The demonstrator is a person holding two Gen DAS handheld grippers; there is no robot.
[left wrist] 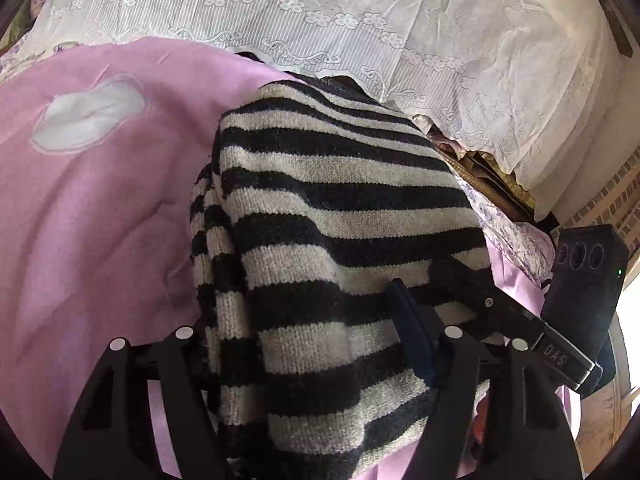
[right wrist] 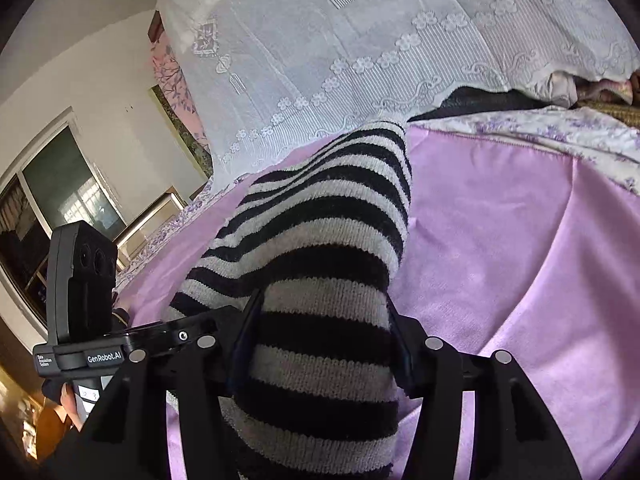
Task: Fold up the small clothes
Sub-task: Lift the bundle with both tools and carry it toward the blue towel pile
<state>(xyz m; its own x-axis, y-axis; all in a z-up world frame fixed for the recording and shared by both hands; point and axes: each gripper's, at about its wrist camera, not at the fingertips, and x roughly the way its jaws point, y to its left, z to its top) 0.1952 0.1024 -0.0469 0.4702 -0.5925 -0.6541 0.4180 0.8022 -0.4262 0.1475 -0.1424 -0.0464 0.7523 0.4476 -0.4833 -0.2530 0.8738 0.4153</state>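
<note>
Striped sweater [left wrist: 332,216] lies bunched on the pink bedspread [left wrist: 100,208], near its lace-covered far edge. Left gripper [left wrist: 304,332] and right gripper [right wrist: 320,320], each partly closed, both straddle its knit; whether either one's pads pinch it, I cannot tell.

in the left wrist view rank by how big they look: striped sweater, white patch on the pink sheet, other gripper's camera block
1. striped sweater, though nearness to the camera inflates it
2. and 3. white patch and camera block: look alike, unranked

left gripper [left wrist: 316,344]: matte black, silver round pins, dark blue pad | right gripper [right wrist: 320,340]: black, blue pads, silver pins | white lettering "GenRobot.AI", "DAS" | green LED on module
</note>
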